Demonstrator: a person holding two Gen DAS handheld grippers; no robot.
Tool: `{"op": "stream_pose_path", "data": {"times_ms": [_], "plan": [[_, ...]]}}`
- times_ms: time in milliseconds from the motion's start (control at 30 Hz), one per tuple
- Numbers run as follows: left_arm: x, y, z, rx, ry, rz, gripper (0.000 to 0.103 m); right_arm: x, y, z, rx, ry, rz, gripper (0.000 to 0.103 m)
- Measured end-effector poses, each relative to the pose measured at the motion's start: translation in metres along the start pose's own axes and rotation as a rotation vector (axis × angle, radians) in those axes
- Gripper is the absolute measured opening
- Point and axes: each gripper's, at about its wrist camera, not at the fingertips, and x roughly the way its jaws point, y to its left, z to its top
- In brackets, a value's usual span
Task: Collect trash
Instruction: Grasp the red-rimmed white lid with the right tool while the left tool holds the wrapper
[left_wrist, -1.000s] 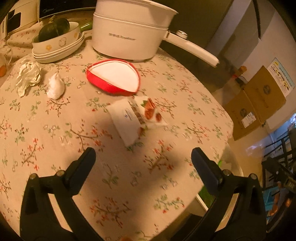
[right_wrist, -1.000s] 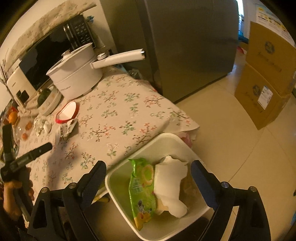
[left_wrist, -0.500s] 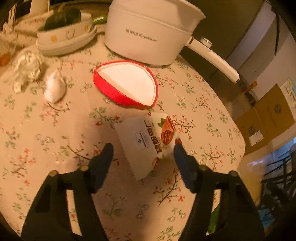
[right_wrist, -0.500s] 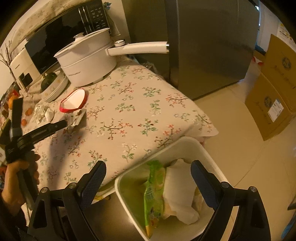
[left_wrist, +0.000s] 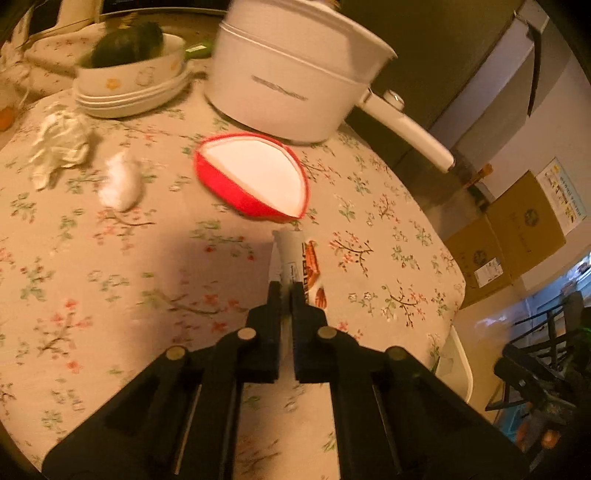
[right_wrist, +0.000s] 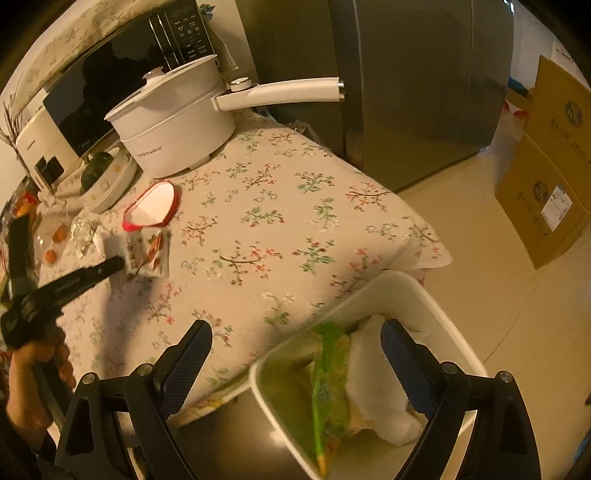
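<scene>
A table draped in a floral cloth is seen under the left gripper's fingers. Just beyond their tips a red-rimmed dish is set — behind it a white pot. Off to their left a white wad, crumpled paper and stacked bowls are laid — the far things blurred.
</scene>
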Motion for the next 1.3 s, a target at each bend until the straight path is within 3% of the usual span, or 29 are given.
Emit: {"op": "stream_pose_path", "data": {"times_ms": [300, 467, 667, 833, 1067, 1167, 1300], "plan": [[-0.064, 0.056, -0.002, -0.029, -0.066, 0.001, 0.005, 0.019, 0.061, 0.012, -0.021, 0.012, 0.044, 0.094], [-0.097, 0.082, -0.002, -0.017, -0.108, 0.0, 0.005, 0.045, 0.136, 0.025, -0.205, 0.01, 0.062, 0.094], [-0.125, 0.115, -0.005, -0.099, -0.135, -0.057, 0.005, 0.084, 0.205, 0.038, -0.343, -0.034, 0.058, 0.093], [-0.143, 0.132, -0.003, -0.135, -0.158, -0.102, 0.005, 0.113, 0.238, 0.051, -0.381, -0.072, 0.023, 0.093], [-0.152, 0.138, 0.003, -0.147, -0.177, -0.145, 0.005, 0.149, 0.269, 0.062, -0.554, -0.078, -0.112, 0.092], [-0.148, 0.138, 0.004, -0.15, -0.171, -0.143, 0.005, 0.163, 0.276, 0.065, -0.6, -0.06, -0.141, 0.085], [-0.144, 0.14, 0.004, -0.163, -0.158, -0.142, 0.005, 0.176, 0.279, 0.07, -0.615, -0.031, -0.119, 0.066]]}}
